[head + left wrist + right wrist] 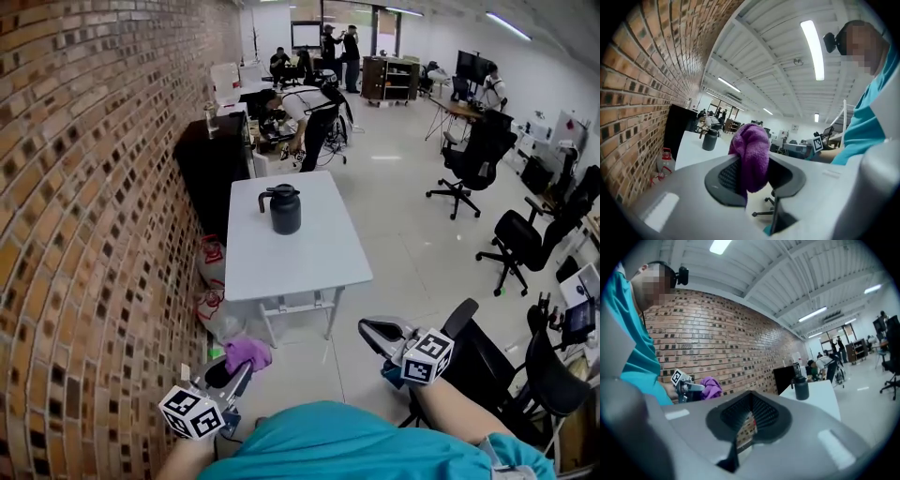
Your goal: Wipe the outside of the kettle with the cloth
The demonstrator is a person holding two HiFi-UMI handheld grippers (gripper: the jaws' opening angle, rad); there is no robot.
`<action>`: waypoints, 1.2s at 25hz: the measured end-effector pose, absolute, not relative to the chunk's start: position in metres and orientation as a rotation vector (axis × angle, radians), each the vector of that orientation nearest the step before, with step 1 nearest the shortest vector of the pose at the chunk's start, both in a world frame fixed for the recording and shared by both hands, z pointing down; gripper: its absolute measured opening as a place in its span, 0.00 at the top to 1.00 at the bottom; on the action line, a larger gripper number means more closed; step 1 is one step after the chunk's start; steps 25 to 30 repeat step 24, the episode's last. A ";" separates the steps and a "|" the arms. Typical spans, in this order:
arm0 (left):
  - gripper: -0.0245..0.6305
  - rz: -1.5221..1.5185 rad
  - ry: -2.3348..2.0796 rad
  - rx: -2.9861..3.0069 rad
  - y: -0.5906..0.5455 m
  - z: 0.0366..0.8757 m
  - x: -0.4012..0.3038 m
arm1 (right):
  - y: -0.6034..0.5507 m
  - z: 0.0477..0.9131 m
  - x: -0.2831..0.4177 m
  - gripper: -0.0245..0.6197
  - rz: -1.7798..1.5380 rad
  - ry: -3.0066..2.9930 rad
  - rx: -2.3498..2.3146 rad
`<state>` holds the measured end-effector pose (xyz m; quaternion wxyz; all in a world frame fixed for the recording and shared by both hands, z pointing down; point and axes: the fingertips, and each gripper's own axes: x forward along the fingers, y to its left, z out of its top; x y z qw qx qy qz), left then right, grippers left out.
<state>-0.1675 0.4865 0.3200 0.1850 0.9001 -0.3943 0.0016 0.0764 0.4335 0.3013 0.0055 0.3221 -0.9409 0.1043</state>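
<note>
A dark kettle [285, 208] with a handle and spout stands upright on the white table [300, 262], well ahead of both grippers. It shows small in the left gripper view [710, 139] and the right gripper view [801, 389]. My left gripper [236, 367] hangs low at the left, short of the table's near edge, shut on a bunched purple cloth [247, 353] that sticks out between its jaws [751, 157]. My right gripper [373, 328] hovers at the right of the table's front corner, jaws together with nothing between them [750, 411].
A brick wall [84, 234] runs along the left. A black cabinet [214, 159] stands behind the table, and bags and a jug [212, 258] lie under it. Black office chairs [520, 239] stand at the right, one [487, 361] beside my right gripper. People work at the back.
</note>
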 end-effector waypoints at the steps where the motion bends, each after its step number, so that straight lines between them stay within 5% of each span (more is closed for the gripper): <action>1: 0.78 -0.002 -1.105 2.544 0.490 0.319 -0.162 | 0.437 0.303 0.078 0.96 0.328 -2.945 0.998; 30: 0.78 0.017 -1.078 2.570 0.467 0.319 -0.190 | 0.418 0.308 0.035 0.96 0.277 -2.949 0.922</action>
